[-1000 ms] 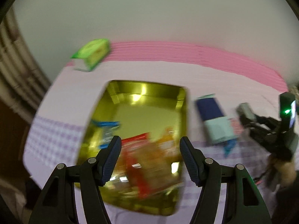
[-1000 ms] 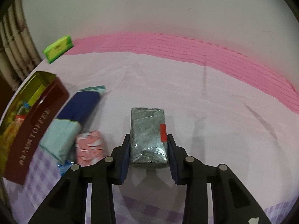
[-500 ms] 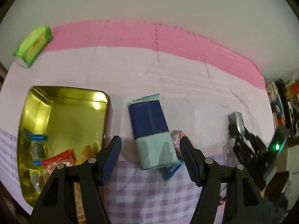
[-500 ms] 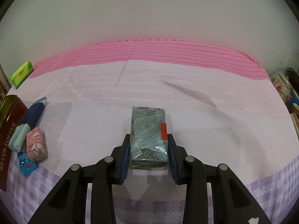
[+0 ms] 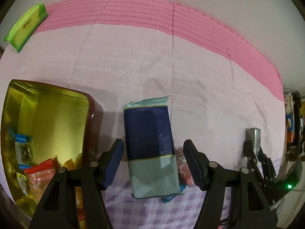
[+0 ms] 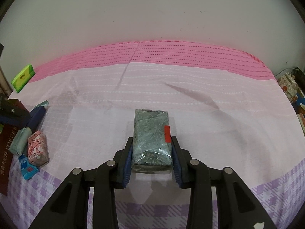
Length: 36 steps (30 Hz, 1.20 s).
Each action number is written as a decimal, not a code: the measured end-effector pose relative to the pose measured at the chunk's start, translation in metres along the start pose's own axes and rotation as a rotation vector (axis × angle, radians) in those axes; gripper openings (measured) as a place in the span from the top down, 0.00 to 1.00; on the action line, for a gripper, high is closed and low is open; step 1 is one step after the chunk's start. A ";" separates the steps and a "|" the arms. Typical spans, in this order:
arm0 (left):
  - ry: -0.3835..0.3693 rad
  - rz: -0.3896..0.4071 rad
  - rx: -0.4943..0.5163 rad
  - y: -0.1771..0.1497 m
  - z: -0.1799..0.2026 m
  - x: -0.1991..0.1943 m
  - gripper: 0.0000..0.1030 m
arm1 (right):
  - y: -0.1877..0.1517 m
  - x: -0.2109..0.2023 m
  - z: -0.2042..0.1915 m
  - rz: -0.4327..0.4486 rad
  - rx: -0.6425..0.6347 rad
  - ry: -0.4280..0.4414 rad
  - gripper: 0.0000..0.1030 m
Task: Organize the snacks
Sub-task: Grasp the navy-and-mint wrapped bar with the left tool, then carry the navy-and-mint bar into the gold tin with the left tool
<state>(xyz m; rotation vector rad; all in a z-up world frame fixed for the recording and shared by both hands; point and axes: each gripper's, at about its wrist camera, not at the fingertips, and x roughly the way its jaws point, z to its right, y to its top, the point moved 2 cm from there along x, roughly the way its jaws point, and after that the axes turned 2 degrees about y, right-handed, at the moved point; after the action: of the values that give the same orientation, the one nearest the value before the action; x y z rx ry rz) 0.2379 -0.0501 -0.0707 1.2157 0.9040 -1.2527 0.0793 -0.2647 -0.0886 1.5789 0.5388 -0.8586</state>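
Now the left gripper (image 5: pixel 153 164) hangs over the blue and teal packet (image 5: pixel 151 150), jaws wide with nothing between the pads; half a second back it sat farther off, and a second ago it was over the gold tin (image 5: pixel 47 126). So it has swung off the tin and lined up on the next snack. Packet lies flat on the pink cloth (image 5: pixel 190 72), just beside the tin's right wall, with a pink-patterned sweet (image 5: pixel 184 168) and a small blue wrapper (image 5: pixel 168 198) tucked against its far side.

Right gripper (image 6: pixel 152 155) has the grey speckled packet (image 6: pixel 151 139) between its fingers, but the jaws are opening, a shade wider than before. Packet looks set down on the cloth, well apart from the tin. Reads as a release, not a carry.

Tin already holds several wrapped sweets. Green pack (image 5: pixel 25 27) at far corner, untouched.

Judgement: one snack parked, one about to be picked; sorting is mid-way.
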 end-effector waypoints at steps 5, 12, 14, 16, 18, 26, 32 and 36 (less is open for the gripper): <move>0.026 -0.002 0.007 0.002 0.006 0.010 0.38 | 0.000 0.000 0.000 0.000 0.001 0.003 0.66; 0.055 0.012 0.033 0.007 0.008 0.016 0.51 | 0.001 0.001 0.001 0.000 0.000 0.002 0.66; 0.049 0.016 0.038 0.006 0.009 0.015 0.51 | 0.001 0.001 0.001 0.000 0.001 0.003 0.66; 0.052 0.021 0.059 0.004 0.011 0.013 0.51 | 0.001 0.001 0.001 0.000 0.001 0.002 0.66; 0.051 0.029 0.074 0.000 0.013 0.007 0.51 | 0.001 0.001 0.001 0.000 0.001 0.002 0.66; 0.031 0.090 0.123 -0.013 0.016 -0.038 0.51 | 0.001 0.001 0.001 0.000 0.001 0.002 0.66; 0.085 0.170 0.177 -0.026 -0.007 -0.088 0.51 | 0.001 0.001 0.000 0.000 0.000 0.002 0.66; 0.163 0.216 0.209 -0.035 -0.031 -0.116 0.51 | 0.001 0.001 0.001 0.000 0.001 0.002 0.66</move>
<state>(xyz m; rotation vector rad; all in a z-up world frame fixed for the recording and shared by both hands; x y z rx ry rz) 0.1910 0.0058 0.0307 1.5566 0.7476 -1.1059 0.0808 -0.2657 -0.0885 1.5804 0.5398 -0.8575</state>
